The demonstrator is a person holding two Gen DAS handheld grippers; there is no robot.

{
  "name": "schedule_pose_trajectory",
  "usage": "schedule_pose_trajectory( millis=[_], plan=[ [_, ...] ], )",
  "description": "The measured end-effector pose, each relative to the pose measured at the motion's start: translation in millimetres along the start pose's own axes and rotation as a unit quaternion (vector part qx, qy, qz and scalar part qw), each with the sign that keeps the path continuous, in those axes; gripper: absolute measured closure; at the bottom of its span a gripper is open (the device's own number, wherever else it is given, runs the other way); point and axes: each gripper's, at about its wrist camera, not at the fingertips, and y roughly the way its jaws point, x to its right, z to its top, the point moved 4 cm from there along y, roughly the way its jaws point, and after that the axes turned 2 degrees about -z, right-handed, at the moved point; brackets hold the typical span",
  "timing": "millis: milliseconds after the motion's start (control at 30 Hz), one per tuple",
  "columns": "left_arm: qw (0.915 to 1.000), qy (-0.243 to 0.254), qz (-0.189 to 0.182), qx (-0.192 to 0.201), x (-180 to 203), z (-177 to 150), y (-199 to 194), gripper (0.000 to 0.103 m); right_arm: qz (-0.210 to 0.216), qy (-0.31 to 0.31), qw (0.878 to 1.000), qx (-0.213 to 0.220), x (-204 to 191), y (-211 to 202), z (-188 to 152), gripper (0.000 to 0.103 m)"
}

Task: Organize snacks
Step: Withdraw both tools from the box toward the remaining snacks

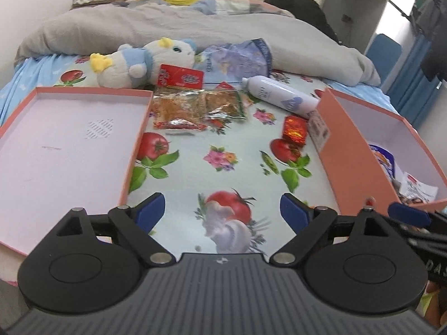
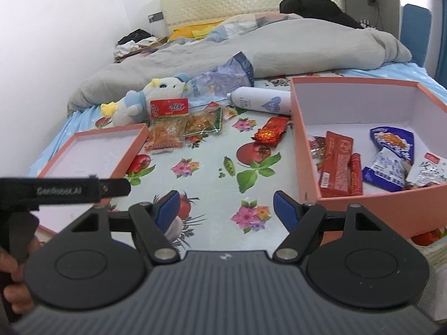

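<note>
Both claws hang spread and empty over the tomato-print sheet (image 1: 195, 150): left gripper (image 1: 220, 209); right gripper (image 2: 225, 209); bare sheet lies ahead of each, between the shallow pink lid (image 1: 69, 145) and the deep pink box (image 2: 307, 173) holding packets; loose snack packets (image 1: 195, 106) lie beyond the lid's far corner, near the white bottle (image 1: 279, 95).

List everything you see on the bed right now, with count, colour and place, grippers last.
box: one, salmon, right, holding several packets
lid: one, salmon, left, nothing inside
orange snack packets: a few, clear, beyond the lid
red foil packet: one, beside the box
white bottle: one, lying beyond the red packet
plush toy: one, white and blue, far left
grey duvet: one, behind
left gripper: open, holding nothing
right gripper: open, holding nothing
</note>
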Motion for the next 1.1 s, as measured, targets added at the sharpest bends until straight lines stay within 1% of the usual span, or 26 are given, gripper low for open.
schedule_pose_trajectory(
  millis=[167,300,433,667,767,900,1000,1100],
  plan=[
    [0.9997,-0.024,0.005,-0.006,-16,12,21,0.011,0.012,-0.006,1.000,-0.012,-5,21,3,0.028],
    [0.9996,-0.012,0.023,-0.009,-22,21,38,0.011,0.011,-0.018,1.000,-0.012,-9,38,8,0.028],
    [0.9995,-0.006,0.028,-0.016,-28,31,60,0.011,0.007,-0.018,1.000,-0.021,-10,59,14,0.028],
    [0.9986,0.018,0.043,-0.027,-34,52,107,0.011,-0.015,-0.020,0.999,-0.025,-5,101,29,0.028],
    [0.9978,0.027,0.054,-0.025,-38,63,130,0.011,-0.024,-0.021,0.999,-0.025,-4,124,37,0.028],
    [0.9974,0.028,0.062,-0.025,-43,76,156,0.011,-0.032,-0.015,0.999,-0.026,0,151,48,0.028],
    [0.9967,0.035,0.070,-0.022,-45,83,173,0.011,-0.047,-0.011,0.999,-0.023,4,168,56,0.028],
    [0.9956,0.053,0.075,-0.018,-40,86,189,0.011,-0.069,-0.022,0.997,-0.025,8,183,62,0.028]
  ],
)
